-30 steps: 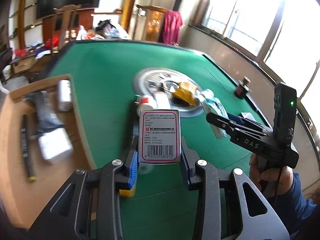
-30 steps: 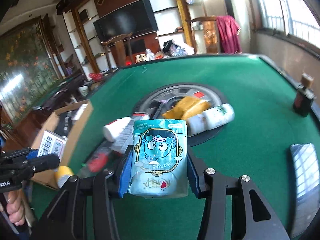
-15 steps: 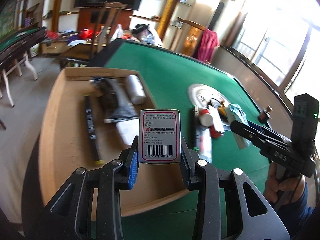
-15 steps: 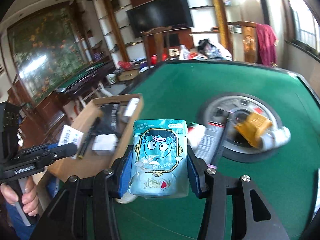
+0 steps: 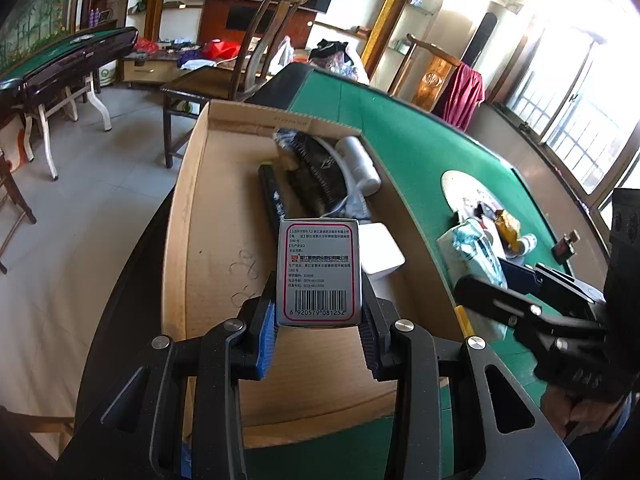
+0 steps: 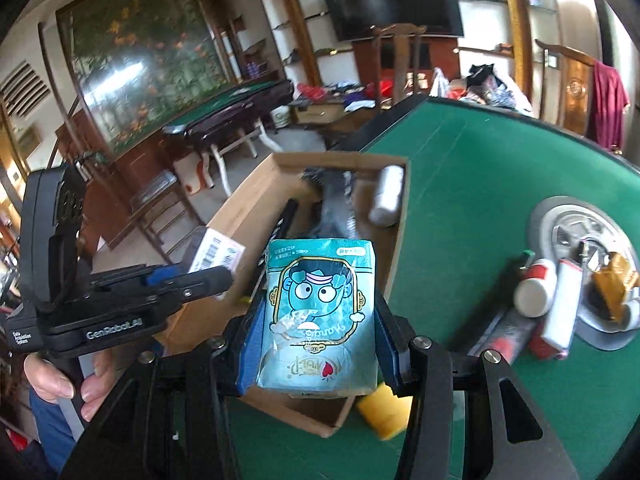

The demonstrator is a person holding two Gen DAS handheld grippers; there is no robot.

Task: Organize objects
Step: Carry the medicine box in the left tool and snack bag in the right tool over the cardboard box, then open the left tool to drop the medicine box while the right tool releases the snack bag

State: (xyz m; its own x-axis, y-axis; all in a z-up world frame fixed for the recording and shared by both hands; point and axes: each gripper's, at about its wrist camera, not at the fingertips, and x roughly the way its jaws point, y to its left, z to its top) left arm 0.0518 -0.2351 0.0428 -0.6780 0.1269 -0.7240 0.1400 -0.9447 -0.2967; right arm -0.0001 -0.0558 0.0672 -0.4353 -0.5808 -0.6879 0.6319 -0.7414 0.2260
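My left gripper (image 5: 318,320) is shut on a grey medicine box with a barcode (image 5: 320,272) and holds it above the open cardboard box (image 5: 212,240). My right gripper (image 6: 318,344) is shut on a teal cartoon packet (image 6: 318,312), held over the near right corner of the same cardboard box (image 6: 248,200). Inside the box lie a black brush (image 5: 316,176), a white bottle (image 5: 358,160), a black stick and a white block (image 5: 382,254). The right gripper with its packet also shows in the left wrist view (image 5: 476,256); the left gripper shows in the right wrist view (image 6: 208,276).
The box sits at the left edge of a green felt table (image 6: 500,184). A round silver centre plate (image 6: 592,236) holds a yellow packet, bottles and tubes (image 6: 536,292). A yellow object (image 6: 380,412) lies by the box corner. A small dark bottle (image 5: 566,246) stands at the right.
Both grippers have swung left from the table's middle to over the cardboard box, each still holding its item. The box now fills the view under them.
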